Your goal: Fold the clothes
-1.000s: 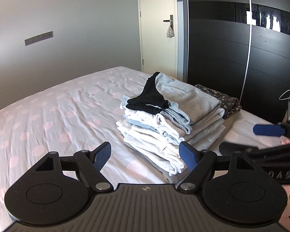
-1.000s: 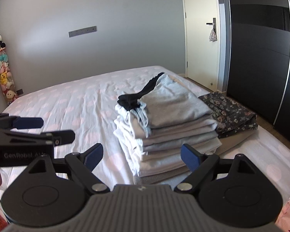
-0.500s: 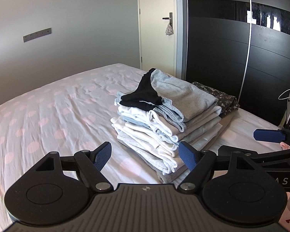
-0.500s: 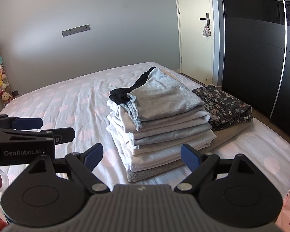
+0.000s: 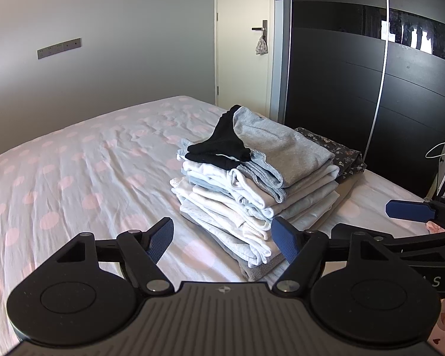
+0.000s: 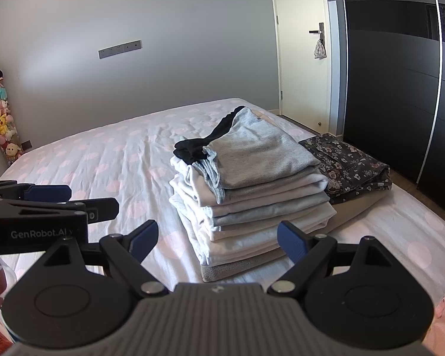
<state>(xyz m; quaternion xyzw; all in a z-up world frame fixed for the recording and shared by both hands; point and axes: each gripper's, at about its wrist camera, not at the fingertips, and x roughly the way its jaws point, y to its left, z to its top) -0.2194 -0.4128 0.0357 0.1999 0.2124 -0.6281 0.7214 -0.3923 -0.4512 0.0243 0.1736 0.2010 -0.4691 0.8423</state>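
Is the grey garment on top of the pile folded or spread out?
Folded. The grey garment lies as a neat rectangle on the pile of clothes, its doubled edges showing at the near side.

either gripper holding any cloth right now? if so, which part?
Nothing is held. The left gripper and right gripper both stand open and empty, short of the stack of folded pale clothes on the pink-spotted bed sheet.

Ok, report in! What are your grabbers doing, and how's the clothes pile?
Left gripper open, empty. Right gripper open, empty. Pile of folded clothes stacked on the bed, black garment on top beside a grey one. Nothing in the way.
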